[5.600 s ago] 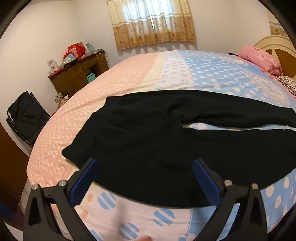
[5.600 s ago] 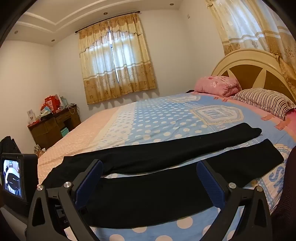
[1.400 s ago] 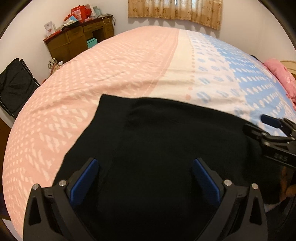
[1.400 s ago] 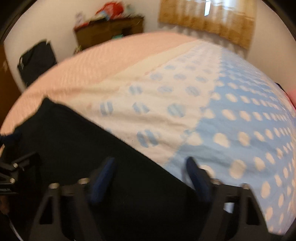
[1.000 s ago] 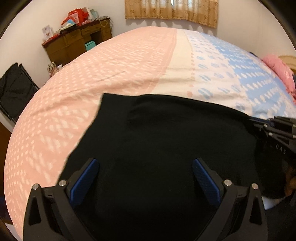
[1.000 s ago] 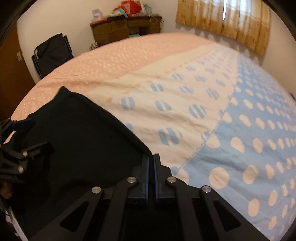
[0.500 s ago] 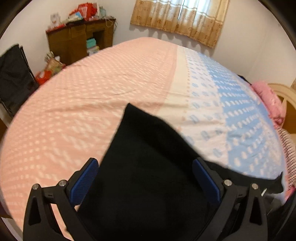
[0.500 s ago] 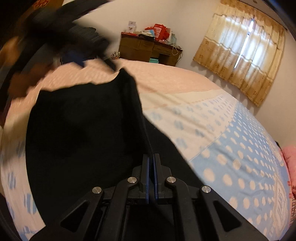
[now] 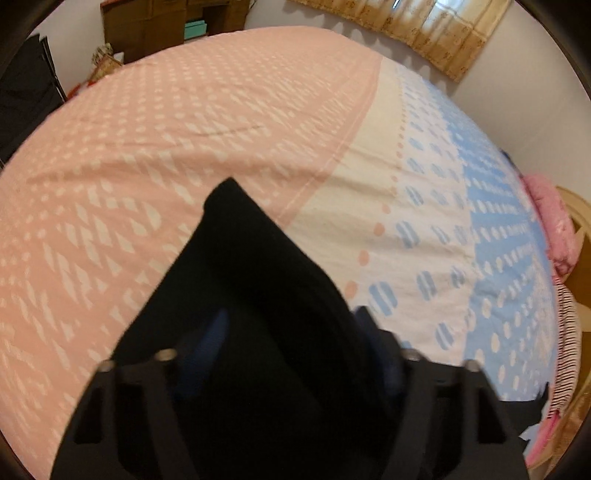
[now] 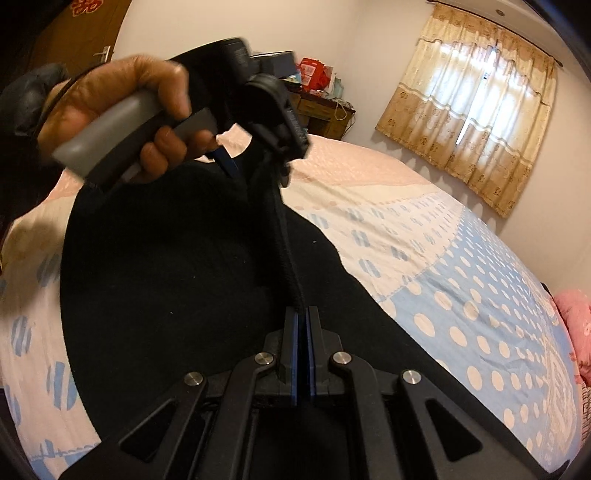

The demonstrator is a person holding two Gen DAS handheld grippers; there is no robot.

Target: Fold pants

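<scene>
**Black pants lifted off the bed, one claw clamped, the other partly closed and blurred**

Left wrist view: left claw point(image 9: 291, 328) at the bottom of the frame, blurred, with black pants point(image 9: 258, 295) draped between and over its fingers. Fingers drawn partway together, a blue pad point(image 9: 208, 343) showing to the left of the cloth, the other finger mostly hidden behind it. Cannot tell whether the pads actually pinch the fabric. Ahead of the claw, a pointed corner of the pants raised above the bed point(image 9: 184, 147). Pink patterned cover ahead and to the left, cream and blue spotted cover to the right. Far ahead, a wooden dresser point(image 9: 166, 26) and curtains point(image 9: 443, 33); far right, a pink pillow point(image 9: 554, 221) by the headboard.

Right wrist view: right claw point(image 10: 302, 347) closed tight, blue pads pressed together on a thin ridge of the pants point(image 10: 184, 295). From the tips, the ridge running forward and up to the left claw point(image 10: 255, 162), held aloft ahead by a hand point(image 10: 122, 110) wrapped round a grey handle. Rest of the pants hanging and spreading left and below the claw, over the bed point(image 10: 461, 277). Ahead and right, curtains point(image 10: 480, 92) over a window; ahead, a dresser point(image 10: 325, 114) with red items on top.
</scene>
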